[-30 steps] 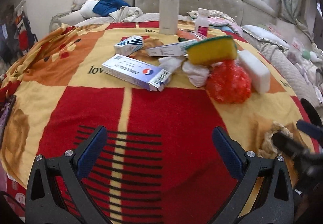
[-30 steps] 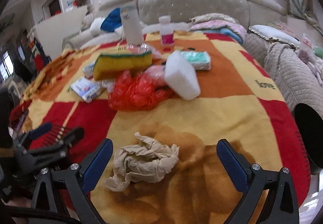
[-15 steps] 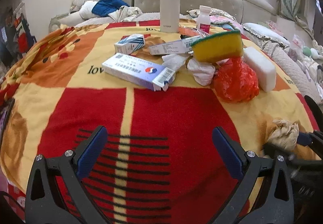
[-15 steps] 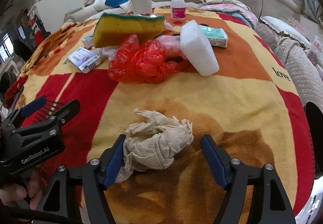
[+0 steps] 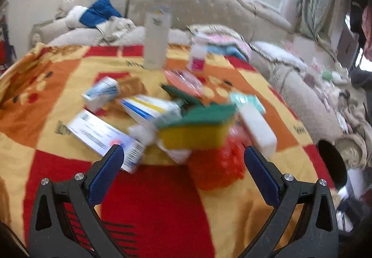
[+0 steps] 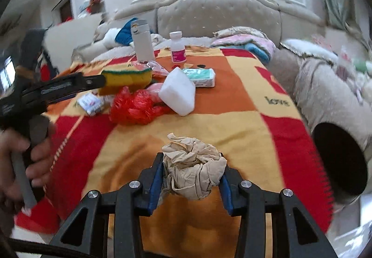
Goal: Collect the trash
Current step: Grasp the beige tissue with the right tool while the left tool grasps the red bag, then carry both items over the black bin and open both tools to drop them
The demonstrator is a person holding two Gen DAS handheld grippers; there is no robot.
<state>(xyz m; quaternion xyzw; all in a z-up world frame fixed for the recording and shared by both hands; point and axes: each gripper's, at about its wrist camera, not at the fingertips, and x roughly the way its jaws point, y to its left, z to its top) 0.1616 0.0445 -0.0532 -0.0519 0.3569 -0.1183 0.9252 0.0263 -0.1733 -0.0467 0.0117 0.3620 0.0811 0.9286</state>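
A crumpled beige paper wad (image 6: 193, 172) sits between the blue pads of my right gripper (image 6: 191, 156), held just above the red and yellow blanket (image 6: 232, 127). The jaws are closing and both pads press into the wad. My left gripper (image 5: 181, 155) is open with nothing between its fingers, close in front of the pile: a red plastic bag (image 5: 216, 165), a yellow and green sponge (image 5: 195, 134), white tissue (image 5: 141, 132) and a long blue-white box (image 5: 102, 134). In the right wrist view a hand holds the left gripper (image 6: 93, 82) at the left, its tip near the sponge (image 6: 127, 78).
A white foam block (image 6: 179, 92), a green tissue pack (image 6: 200, 76), a pill bottle (image 6: 177, 47) and a tall white flask (image 6: 141, 41) stand farther back. A dark round opening (image 6: 339, 160) lies off the blanket's right edge. A tufted headboard (image 6: 218, 13) closes the far side.
My right gripper went from wide open around the paper wad to closed on it and raised it slightly. My left gripper moved forward and right toward the pile, which now appears closer and blurred.
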